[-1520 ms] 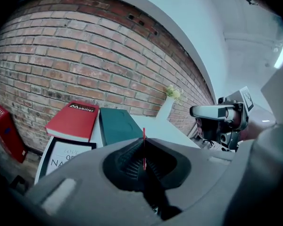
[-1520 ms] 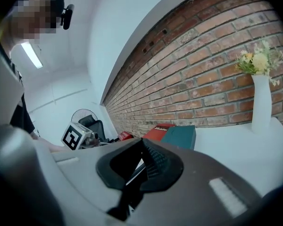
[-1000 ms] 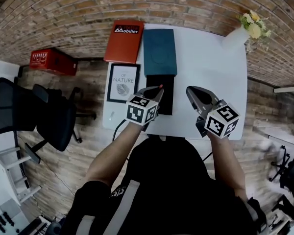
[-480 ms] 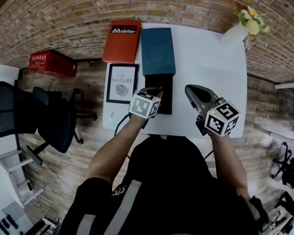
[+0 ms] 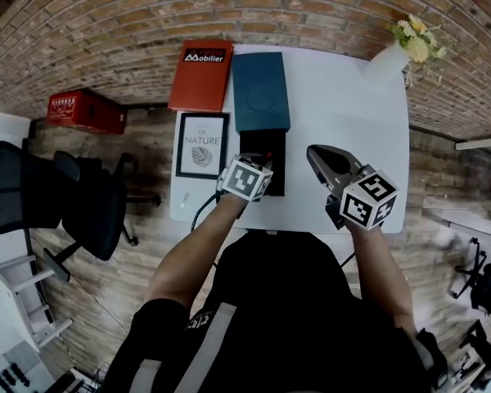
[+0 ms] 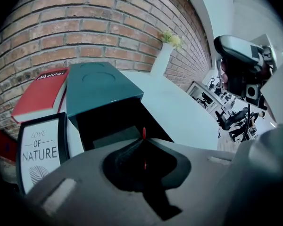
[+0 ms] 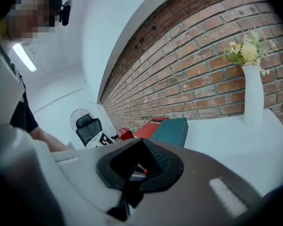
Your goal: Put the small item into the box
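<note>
While a small item (image 6: 144, 133), a thin red sliver, sits pinched upright between the closed jaws of the left gripper (image 6: 144, 143), only its top end pokes out above the jaw tips. The rest of it is hidden in the dark gap behind them.

In the head view the item (image 5: 269, 152) hangs over the open black box (image 5: 258, 142), toward the box's near right part. The left gripper view shows the black hollow of the box (image 6: 108, 121) directly beyond the jaw tips. A teal cover (image 5: 260, 88) lies at the box's far end, touching it.

The step in hand looks like the release. To do it well, the jaws probably need to come lower and a little further over the middle of the opening before they part. A sliver this light could bounce off a wall or cling to a jaw pad. A slow, small opening would suit it.

The right gripper (image 5: 317, 155) hovers over bare white table (image 5: 352, 113), well apart from the box. Its jaws are together, with nothing seen between them.

A red book (image 5: 203, 74) and a framed print (image 5: 200, 144) lie left of the box. A vase of flowers (image 5: 393, 56) stands at the table's far right corner.
</note>
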The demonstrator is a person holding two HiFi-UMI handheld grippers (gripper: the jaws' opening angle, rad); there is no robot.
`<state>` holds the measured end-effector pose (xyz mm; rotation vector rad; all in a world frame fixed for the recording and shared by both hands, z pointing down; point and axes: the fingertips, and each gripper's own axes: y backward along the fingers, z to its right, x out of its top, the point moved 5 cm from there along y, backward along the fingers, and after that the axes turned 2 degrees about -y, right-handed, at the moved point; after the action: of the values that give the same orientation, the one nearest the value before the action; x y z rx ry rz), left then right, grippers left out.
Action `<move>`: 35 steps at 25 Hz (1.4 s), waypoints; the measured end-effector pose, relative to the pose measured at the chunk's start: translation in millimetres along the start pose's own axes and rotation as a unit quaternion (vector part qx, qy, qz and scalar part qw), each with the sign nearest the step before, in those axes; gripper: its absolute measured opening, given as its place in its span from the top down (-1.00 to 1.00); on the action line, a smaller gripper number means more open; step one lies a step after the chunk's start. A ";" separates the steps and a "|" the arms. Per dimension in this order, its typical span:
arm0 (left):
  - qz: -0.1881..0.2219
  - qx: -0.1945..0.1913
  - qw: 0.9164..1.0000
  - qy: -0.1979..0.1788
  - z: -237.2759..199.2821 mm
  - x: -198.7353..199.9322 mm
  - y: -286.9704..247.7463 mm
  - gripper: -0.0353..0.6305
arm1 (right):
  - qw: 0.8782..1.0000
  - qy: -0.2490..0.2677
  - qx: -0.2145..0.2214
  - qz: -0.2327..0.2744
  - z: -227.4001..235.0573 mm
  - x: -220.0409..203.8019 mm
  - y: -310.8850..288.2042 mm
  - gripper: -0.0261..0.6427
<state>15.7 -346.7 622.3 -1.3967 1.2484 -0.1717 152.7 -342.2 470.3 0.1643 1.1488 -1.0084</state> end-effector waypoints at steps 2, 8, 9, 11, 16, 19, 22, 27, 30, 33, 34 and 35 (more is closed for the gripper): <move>-0.008 -0.008 1.000 0.004 1.1 -2.0 -4.7 0.84 | 1.000 0.001 0.000 0.000 0.9 1.4 0.8 0.92; -0.025 -0.008 1.000 -0.012 2.6 -6.7 -6.0 0.83 | 1.000 0.003 0.004 0.003 -0.1 4.6 -0.3 0.92; -0.029 -0.008 0.999 -0.019 3.4 -7.7 -6.0 0.84 | 1.000 0.002 0.004 0.003 -0.2 4.9 -0.5 0.92; -0.038 -0.004 0.998 -0.041 3.3 -10.4 -6.1 0.84 | 1.000 0.002 0.005 0.003 -0.3 4.5 -1.6 0.92; -0.048 0.011 0.996 -0.068 -3.4 -14.4 -3.5 0.84 | 1.000 -0.001 0.008 0.001 -2.2 1.1 -6.1 0.92; -0.039 0.004 0.997 -0.069 -2.8 -11.1 -4.0 0.83 | 1.000 -0.004 0.010 0.003 -2.3 0.0 -7.2 0.92; -0.033 0.010 0.996 -0.083 -3.2 -9.5 -6.5 0.84 | 1.000 -0.008 0.010 0.005 -2.5 -0.6 -6.6 0.92; -0.069 0.013 0.988 -0.136 6.2 -17.2 -13.8 0.83 | 1.000 -0.009 0.006 0.002 -3.1 -3.7 -4.9 0.92; -0.080 0.008 0.986 -0.147 8.4 -19.1 -14.8 0.83 | 1.000 -0.010 0.005 0.002 -4.1 -4.8 -3.2 0.92; -0.078 0.006 0.987 -0.141 7.2 -19.1 -14.0 0.83 | 1.000 -0.011 0.004 0.002 -5.2 -5.7 -1.8 0.92; -0.077 0.006 0.987 -0.140 6.9 -19.1 -13.7 0.83 | 1.000 -0.011 0.003 0.002 -5.4 -6.0 -1.4 0.92; -0.075 0.006 0.987 -0.139 6.9 -19.0 -13.3 0.83 | 1.000 -0.011 0.002 0.002 -5.4 -6.2 -0.9 0.92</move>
<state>20.2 -332.1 641.0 -1.4487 0.9117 -0.0836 148.1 -335.9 473.3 0.1582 1.1256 -1.0062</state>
